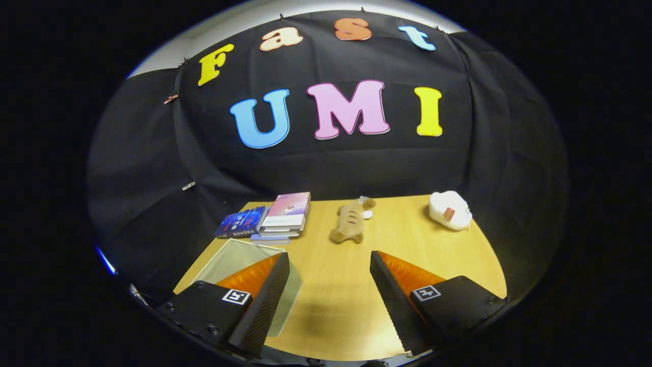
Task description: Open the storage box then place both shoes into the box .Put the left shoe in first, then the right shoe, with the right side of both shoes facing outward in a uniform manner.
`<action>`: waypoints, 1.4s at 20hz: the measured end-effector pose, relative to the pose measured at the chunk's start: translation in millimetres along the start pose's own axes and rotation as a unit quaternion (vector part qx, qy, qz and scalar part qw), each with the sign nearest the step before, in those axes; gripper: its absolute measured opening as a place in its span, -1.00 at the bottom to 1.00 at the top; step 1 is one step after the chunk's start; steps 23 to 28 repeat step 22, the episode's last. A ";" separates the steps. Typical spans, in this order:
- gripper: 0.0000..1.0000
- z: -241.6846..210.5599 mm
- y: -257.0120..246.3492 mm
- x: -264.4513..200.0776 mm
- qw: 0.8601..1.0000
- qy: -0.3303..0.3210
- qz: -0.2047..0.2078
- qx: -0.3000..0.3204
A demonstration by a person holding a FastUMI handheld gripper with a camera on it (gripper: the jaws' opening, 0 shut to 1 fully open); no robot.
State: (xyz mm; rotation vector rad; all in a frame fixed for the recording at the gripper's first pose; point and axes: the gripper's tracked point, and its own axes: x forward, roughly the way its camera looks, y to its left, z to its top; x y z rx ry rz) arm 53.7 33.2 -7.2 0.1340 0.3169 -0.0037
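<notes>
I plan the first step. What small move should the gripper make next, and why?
Probably swing toward the pale storage box beside the books. The gripper hangs open over bare table, its jaws holding nothing, and the box must be opened first.

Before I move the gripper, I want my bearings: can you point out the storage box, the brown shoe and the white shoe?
storage box [239,255]: gripper view, on its pale lid.
brown shoe [349,223]: gripper view, on its upper.
white shoe [448,209]: gripper view, on its side.
gripper [330,300]: gripper view, open, midway between its fingertips.
</notes>
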 end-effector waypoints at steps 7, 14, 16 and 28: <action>0.97 22.7 -81.0 -14.7 0.991 -0.086 -0.070 -0.077; 0.93 19.6 -105.5 -15.8 0.992 -0.098 -0.012 -0.084; 0.93 15.5 -107.3 -16.1 0.992 -0.098 0.003 -0.082; 0.93 1.2 -122.5 -12.4 0.994 -0.086 0.013 -0.073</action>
